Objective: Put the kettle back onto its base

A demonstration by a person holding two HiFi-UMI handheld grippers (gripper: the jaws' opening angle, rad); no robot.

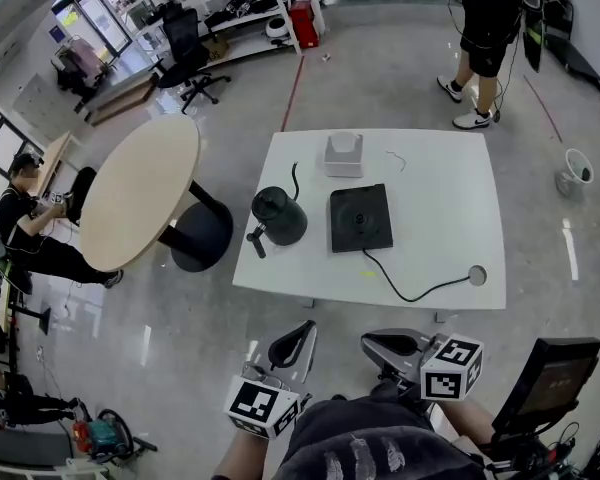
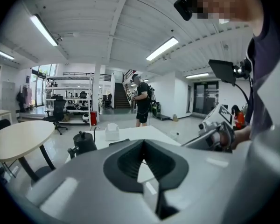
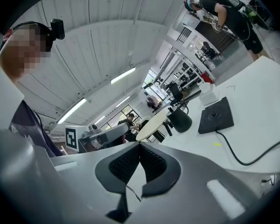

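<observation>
Close to my body, short of the near edge of the white square desk [image 1: 450, 198], the left gripper [image 1: 296, 342] and the right gripper [image 1: 384, 345] hang side by side. Each has its jaws pressed together on nothing, well apart from everything on the desk.

Next out, a black power cord [image 1: 410, 290] snakes from a round cable hole [image 1: 477, 275] near the right front corner up to the flat black square base [image 1: 360, 218], which lies bare mid-desk. Just left of it, with a narrow strip of desk between them, stands the matte black gooseneck kettle [image 1: 278, 216], upright, near the desk's left edge. Its handle [image 1: 256, 238] juts toward me and to the left; its thin spout [image 1: 295, 178] curves up on the far side.

I judge the kettle rigid and smooth-walled, so the round body would slip in two jaws. The handle is the place to pinch. Whether it holds water I cannot tell, so I would expect some weight and a tendency to swing under the grip. The spout looks slender and is best kept untouched.

Room is generous over the desk. The limits are the left edge beside the kettle, the cord in front of the base, and a white tissue box [image 1: 343, 155] behind it. Farther off, a round beige table [image 1: 140, 188] stands to the left and a person [image 1: 485, 28] beyond the far side.
</observation>
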